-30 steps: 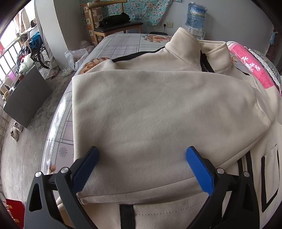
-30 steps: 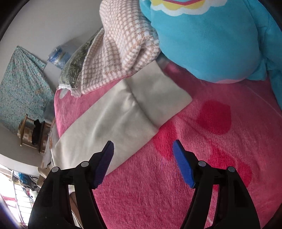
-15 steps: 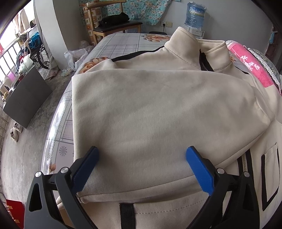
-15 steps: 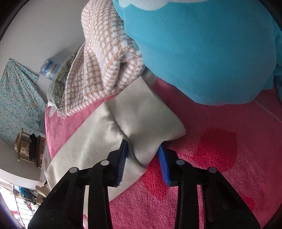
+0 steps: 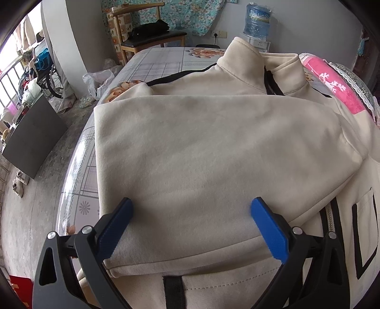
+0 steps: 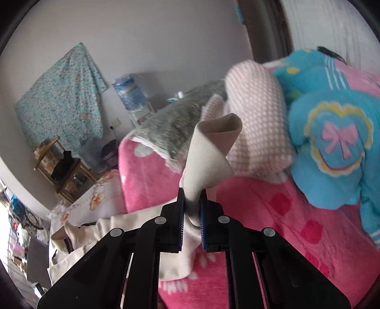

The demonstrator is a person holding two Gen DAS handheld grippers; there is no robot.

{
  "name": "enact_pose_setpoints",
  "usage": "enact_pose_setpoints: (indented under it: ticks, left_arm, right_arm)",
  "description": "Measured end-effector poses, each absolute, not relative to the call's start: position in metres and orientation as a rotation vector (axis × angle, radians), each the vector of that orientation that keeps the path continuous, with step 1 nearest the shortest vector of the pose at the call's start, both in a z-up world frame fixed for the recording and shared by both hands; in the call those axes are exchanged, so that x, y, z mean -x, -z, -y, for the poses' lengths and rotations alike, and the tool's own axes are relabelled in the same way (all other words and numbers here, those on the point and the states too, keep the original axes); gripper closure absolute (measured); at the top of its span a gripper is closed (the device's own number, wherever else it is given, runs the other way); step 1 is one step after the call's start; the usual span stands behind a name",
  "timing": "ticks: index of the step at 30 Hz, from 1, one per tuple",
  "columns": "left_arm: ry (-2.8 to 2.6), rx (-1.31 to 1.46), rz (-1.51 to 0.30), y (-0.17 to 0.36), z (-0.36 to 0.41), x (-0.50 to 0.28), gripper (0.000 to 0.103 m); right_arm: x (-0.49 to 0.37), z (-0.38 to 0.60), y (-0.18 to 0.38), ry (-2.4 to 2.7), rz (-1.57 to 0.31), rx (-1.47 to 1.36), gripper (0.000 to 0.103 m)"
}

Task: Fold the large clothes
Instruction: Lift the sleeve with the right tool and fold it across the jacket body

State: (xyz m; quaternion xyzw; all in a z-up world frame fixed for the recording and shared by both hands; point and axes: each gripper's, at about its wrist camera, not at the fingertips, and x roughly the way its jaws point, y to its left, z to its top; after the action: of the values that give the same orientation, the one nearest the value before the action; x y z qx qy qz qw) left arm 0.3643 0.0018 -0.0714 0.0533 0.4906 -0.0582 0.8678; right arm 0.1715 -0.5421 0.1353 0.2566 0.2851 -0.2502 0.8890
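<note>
A cream zip jacket (image 5: 213, 142) with black trim lies spread on the bed, one sleeve folded across its front. My left gripper (image 5: 191, 204) hovers open just above that folded sleeve, its blue pads wide apart with nothing pinched. In the right wrist view my right gripper (image 6: 192, 197) has its jaws closing on the end of the other cream sleeve (image 6: 209, 154). The pads press on the cloth. The sleeve is lifted off the pink blanket (image 6: 273, 214), and its cuff curls open above the fingers.
A blue plush toy (image 6: 332, 142) and a folded pink-checked blanket (image 6: 256, 118) lie beyond the right gripper. The bed's checked sheet (image 5: 161, 61) runs to an edge on the left, with bare floor below. A chair (image 5: 152, 38) and a water bottle (image 5: 257, 16) stand by the far wall.
The right gripper closed on the sleeve end that lay flat on the pink blanket, then rose and rolled with it. The left gripper has not moved.
</note>
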Motion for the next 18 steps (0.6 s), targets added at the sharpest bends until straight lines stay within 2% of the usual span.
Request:
enact_pose_setpoints:
  ticks: [6,10,15,18]
  left_arm:
    - [0.147,-0.099,-1.027,0.063,-0.005,-0.361,0.006]
    - [0.168,-0.087,-0.988,0.049,-0.012,-0.348,0.006]
    - [0.178,-0.048,-0.954,0.036,-0.031,-0.329,0.006]
    - [0.189,-0.028,-0.953,0.034,-0.04,-0.319,0.011]
  right_arm:
    - [-0.225,0.457,-0.198,0.296,-0.518,-0.429,0.094]
    - [-0.268,0.393,-0.219,0.147,-0.501,-0.368,0.095]
    - [-0.307,0.313,-0.212,-0.018,-0.528,-0.282,0.095]
    - [-0.324,0.26,-0.192,-0.118,-0.573,-0.233,0.095]
